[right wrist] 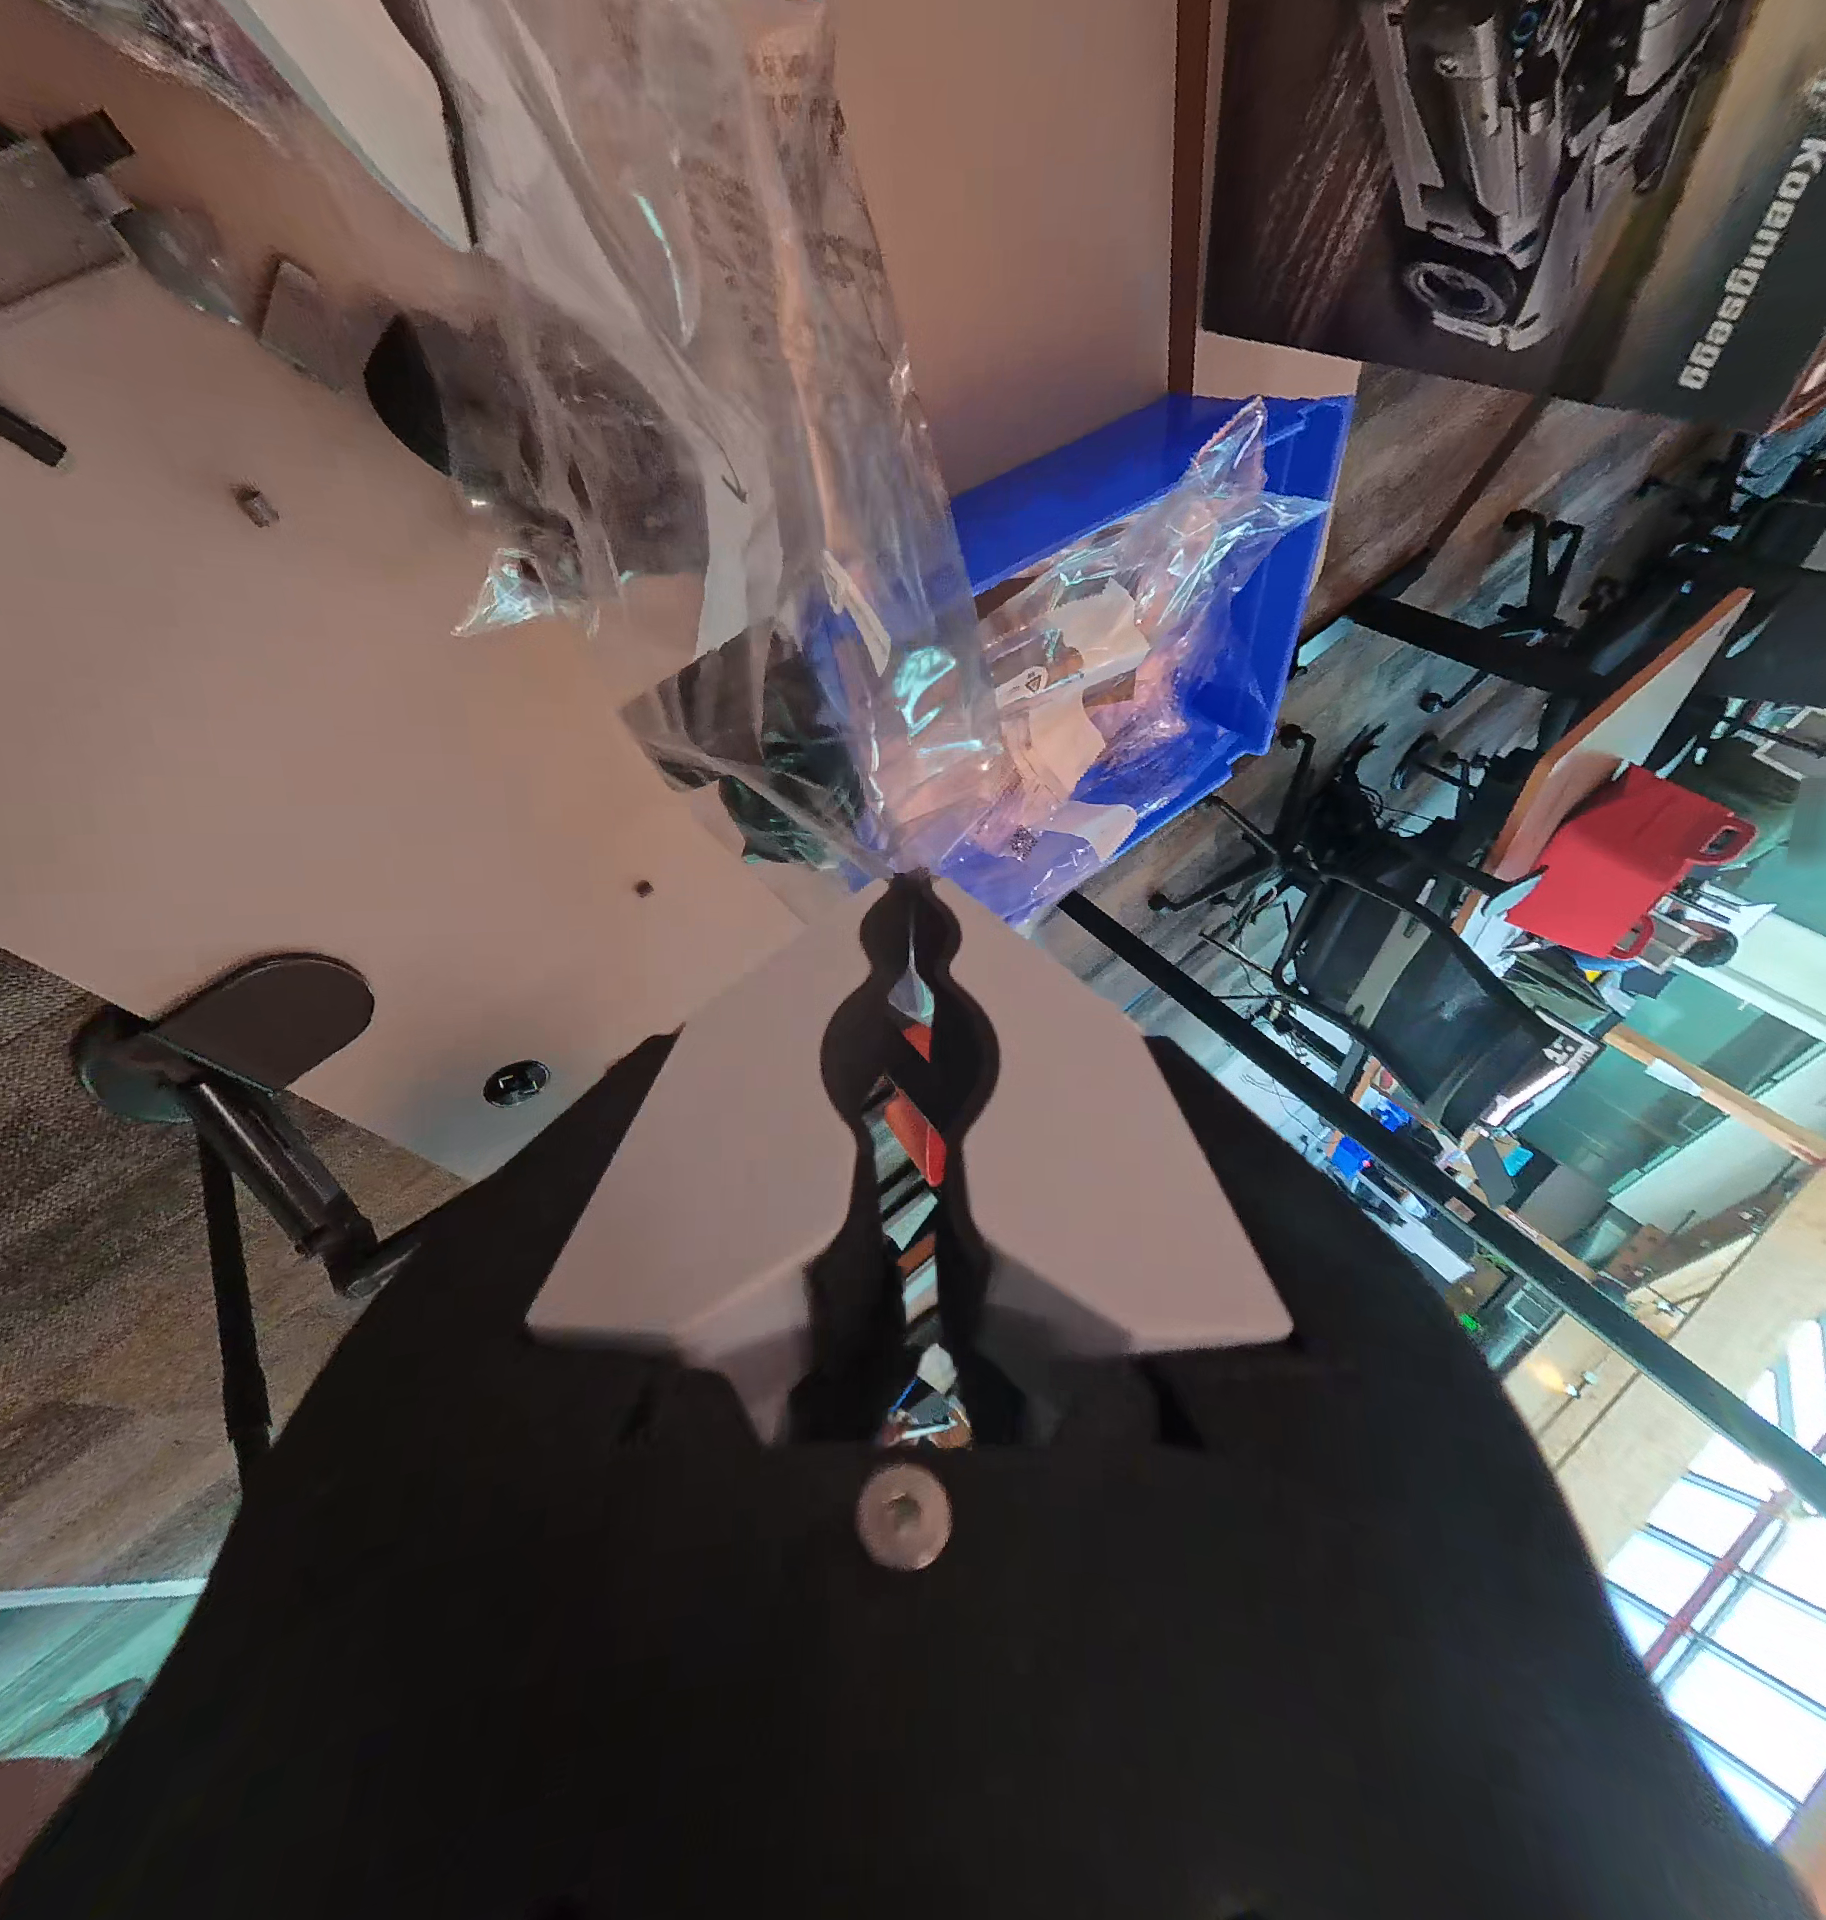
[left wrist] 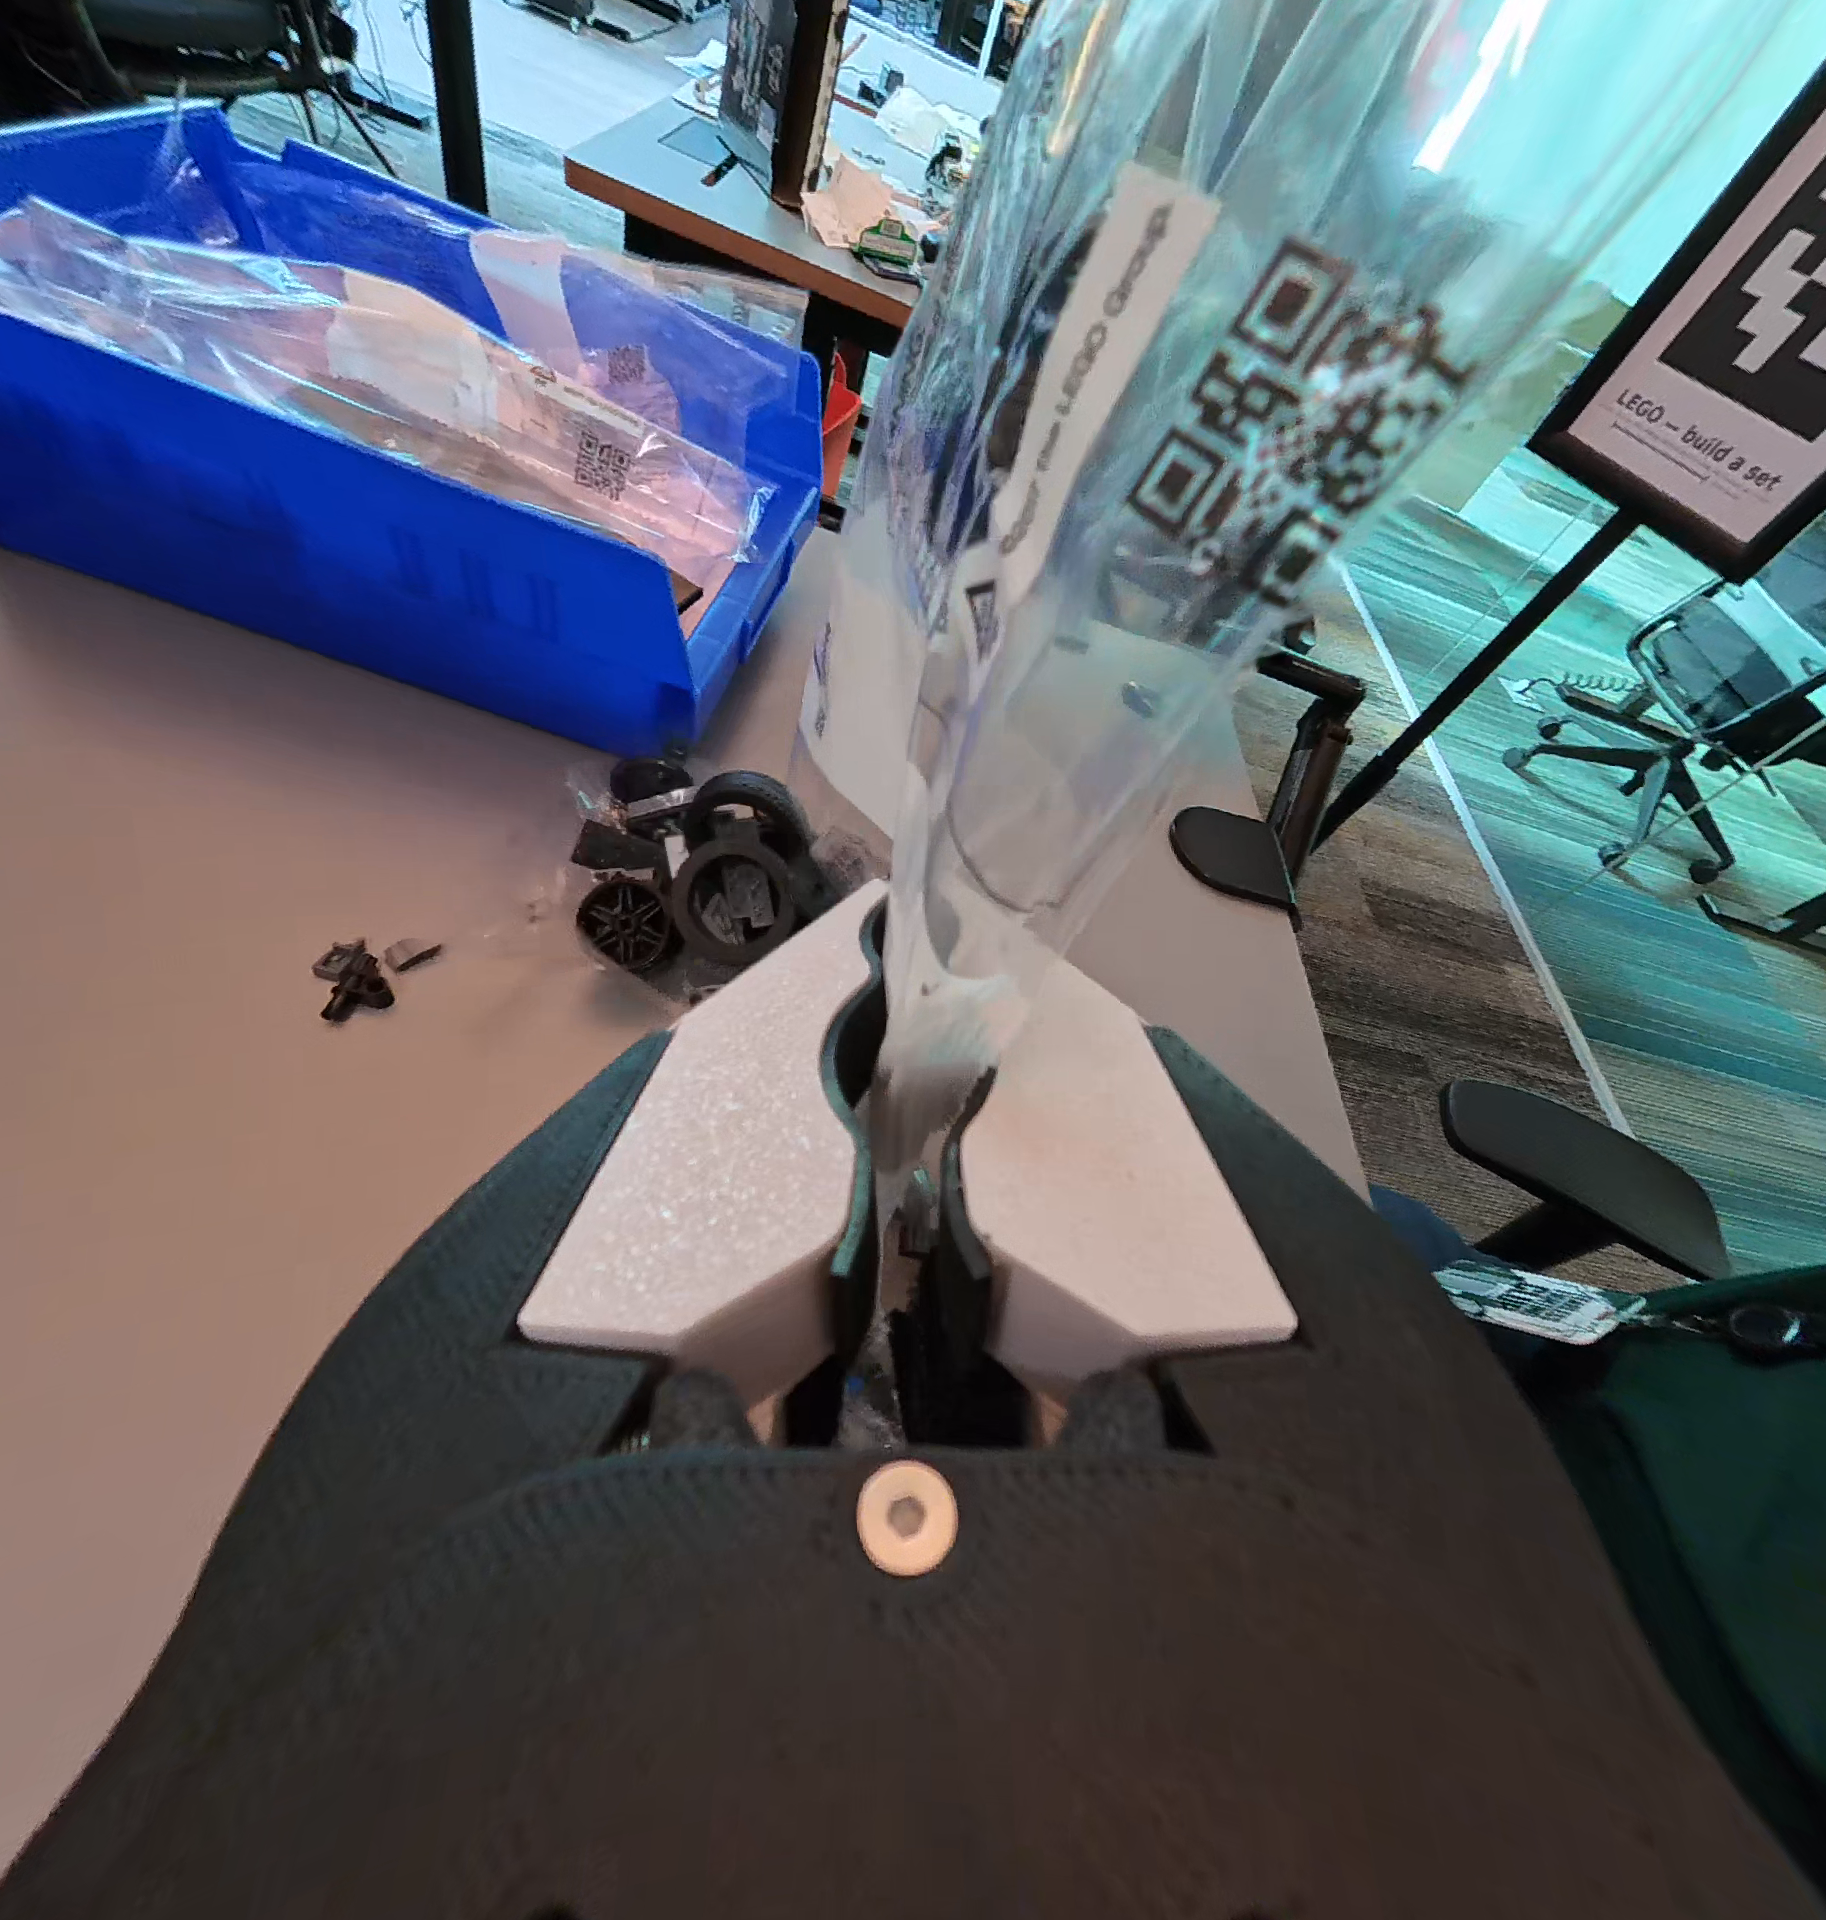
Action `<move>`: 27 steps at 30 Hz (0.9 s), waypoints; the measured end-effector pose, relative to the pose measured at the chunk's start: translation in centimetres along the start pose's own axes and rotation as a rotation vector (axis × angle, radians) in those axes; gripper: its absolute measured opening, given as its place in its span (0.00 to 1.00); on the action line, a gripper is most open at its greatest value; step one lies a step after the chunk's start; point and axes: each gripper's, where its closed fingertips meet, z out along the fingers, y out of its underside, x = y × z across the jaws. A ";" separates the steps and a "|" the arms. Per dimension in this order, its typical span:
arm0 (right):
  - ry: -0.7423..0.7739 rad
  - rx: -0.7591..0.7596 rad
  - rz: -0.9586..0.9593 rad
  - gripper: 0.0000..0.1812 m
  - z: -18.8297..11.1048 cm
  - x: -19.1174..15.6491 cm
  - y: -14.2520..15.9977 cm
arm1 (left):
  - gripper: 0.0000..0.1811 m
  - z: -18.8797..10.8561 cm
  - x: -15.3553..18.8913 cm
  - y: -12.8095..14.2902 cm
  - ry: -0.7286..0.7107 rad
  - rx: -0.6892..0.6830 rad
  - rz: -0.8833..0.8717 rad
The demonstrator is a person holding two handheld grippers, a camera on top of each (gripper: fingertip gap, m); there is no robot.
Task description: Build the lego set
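Presently, at the recorded moment:

Landmark: the blue bin stood on the pale table, holding further clear packets.

Left gripper: its white fingers were closed nearly together on one end of the clear plastic bag, which rose from the grip, to the right of the bin.

Right gripper: its jaws were drawn almost shut, the tips pinching a gathered corner of the clear plastic bag; whether this was the same bag, the views did not settle.

Task pieces: black wheels and tyres lay in a loose heap on the table just in front of the bin's near corner; a few small dark pieces lay a little apart, farther from the bin.

Step in hand (judged): opening or emptying a parts bag.

Good practice (judged): both grips were best kept firm on the film alone; the bag's mouth should be held low over the table beside the heap, and tipped gently, so that small pieces neither scattered nor rolled off the table edge.
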 end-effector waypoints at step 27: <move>0.137 -0.004 -0.077 0.01 -0.8 -1.3 -5.5 | 0.00 -2.7 0.5 -3.1 -0.137 0.094 0.158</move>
